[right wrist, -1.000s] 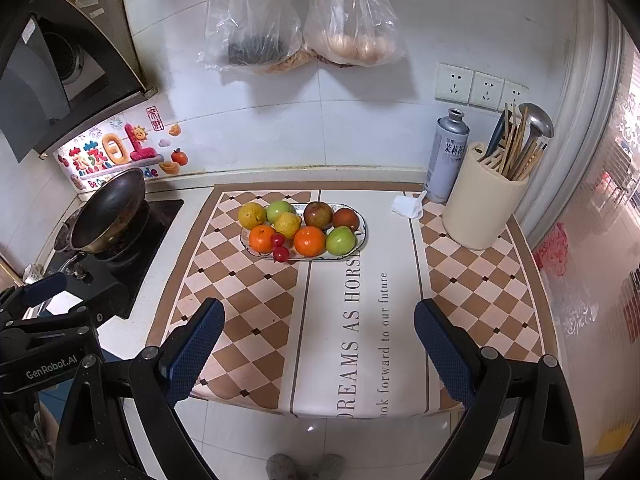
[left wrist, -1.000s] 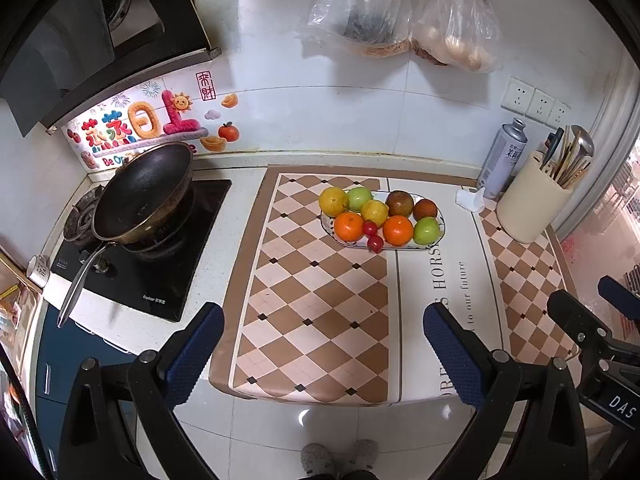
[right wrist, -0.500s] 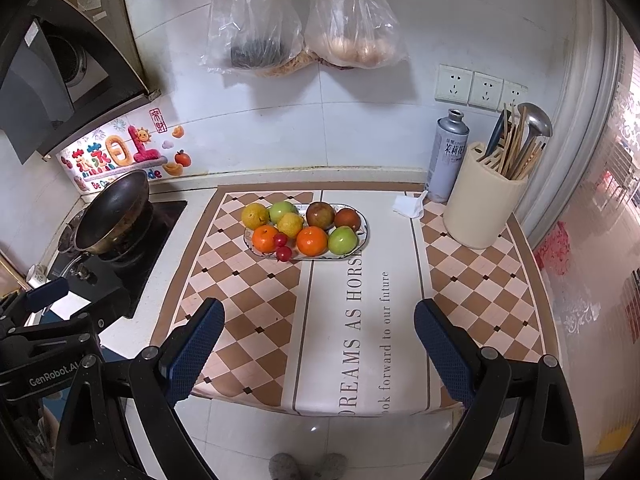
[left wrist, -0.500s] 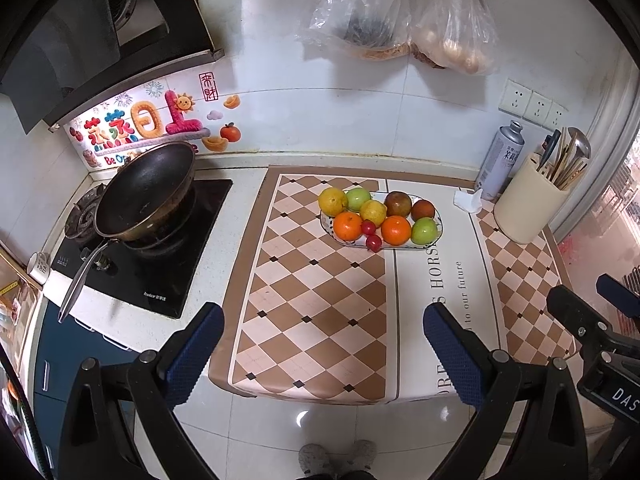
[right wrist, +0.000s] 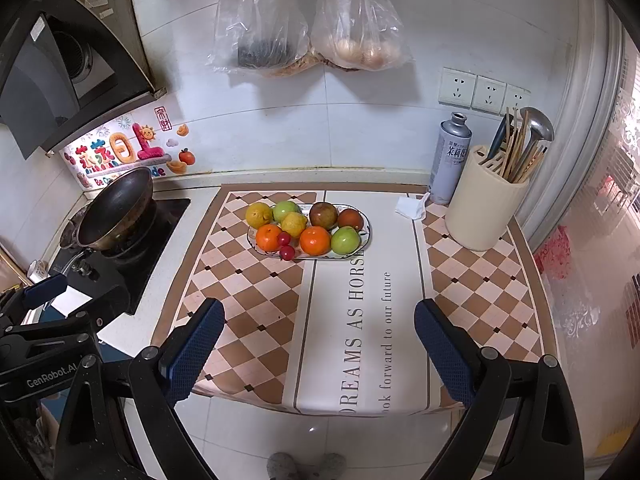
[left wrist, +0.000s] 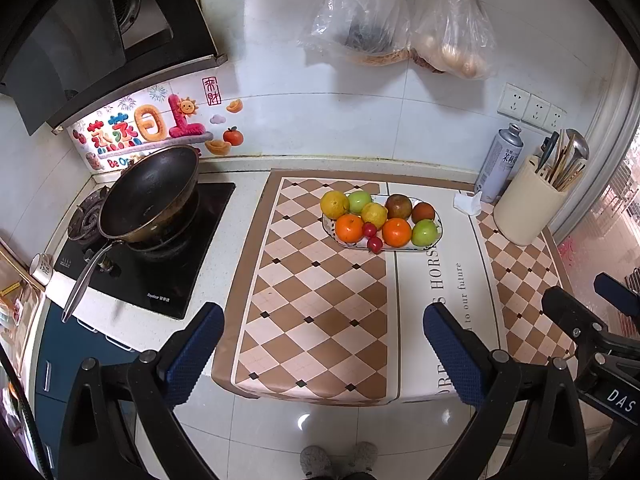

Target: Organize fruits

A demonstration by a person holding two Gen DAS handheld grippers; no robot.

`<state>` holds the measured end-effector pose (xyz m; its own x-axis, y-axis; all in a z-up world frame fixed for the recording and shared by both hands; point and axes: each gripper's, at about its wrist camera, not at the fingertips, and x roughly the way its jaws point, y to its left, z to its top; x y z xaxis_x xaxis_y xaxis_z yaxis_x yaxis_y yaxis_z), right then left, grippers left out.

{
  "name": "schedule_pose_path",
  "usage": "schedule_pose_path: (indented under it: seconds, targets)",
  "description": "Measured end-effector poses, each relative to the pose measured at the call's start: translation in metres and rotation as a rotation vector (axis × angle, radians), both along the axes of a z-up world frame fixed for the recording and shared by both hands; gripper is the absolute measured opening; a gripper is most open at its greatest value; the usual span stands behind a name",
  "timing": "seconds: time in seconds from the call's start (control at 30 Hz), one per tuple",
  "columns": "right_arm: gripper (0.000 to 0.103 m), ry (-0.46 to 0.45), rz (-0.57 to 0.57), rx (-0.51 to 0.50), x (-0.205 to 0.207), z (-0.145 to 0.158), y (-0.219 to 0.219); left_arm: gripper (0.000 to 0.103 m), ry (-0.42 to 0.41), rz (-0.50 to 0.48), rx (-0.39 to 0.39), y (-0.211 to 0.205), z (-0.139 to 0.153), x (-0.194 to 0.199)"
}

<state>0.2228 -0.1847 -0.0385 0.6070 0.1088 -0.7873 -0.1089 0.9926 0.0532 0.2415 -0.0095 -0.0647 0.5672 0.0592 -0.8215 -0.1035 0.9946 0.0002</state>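
An oval plate (left wrist: 436,237) (right wrist: 366,240) on the checkered counter mat holds several fruits: two oranges (left wrist: 349,228) (right wrist: 315,240), two yellow lemons (left wrist: 334,204) (right wrist: 258,213), green apples (left wrist: 425,232) (right wrist: 345,239), two brown-red fruits (left wrist: 398,206) (right wrist: 323,215) and small red ones (left wrist: 375,244) (right wrist: 287,253). My left gripper (left wrist: 322,350) is open and empty, held back over the counter's front edge. My right gripper (right wrist: 318,344) is open and empty, also well short of the plate. Each gripper shows at the edge of the other's view.
A black wok (left wrist: 150,196) sits on the stove at the left. A cream utensil holder (right wrist: 482,204), a grey spray can (right wrist: 450,158) and a crumpled tissue (right wrist: 412,207) stand at the back right. Two plastic bags (right wrist: 304,20) hang on the wall.
Both grippers have drawn back slightly from the counter, so the plate looks a little smaller. Both stay open; the fruit has not moved.
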Motion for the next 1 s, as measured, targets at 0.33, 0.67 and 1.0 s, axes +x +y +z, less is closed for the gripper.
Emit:
schedule_pose_path:
  seconds: [0.33, 0.67, 1.0]
  targets:
    - [0.098, -0.003, -0.002, -0.004, -0.0002, -0.0001, -0.0025, 0.102, -0.014, -0.002, 0.004, 0.001, 0.0035, -0.0026]
    - [0.098, -0.014, 0.001, -0.004, 0.0008, 0.0046, -0.0029, 0.102, -0.02, -0.004, 0.01, 0.0002, 0.0046, -0.003]
    - [0.098, -0.012, 0.001, -0.001, -0.0002, 0.0049, -0.0018, 0.102, -0.034, -0.005, 0.018, -0.0008, 0.0057, -0.0029]
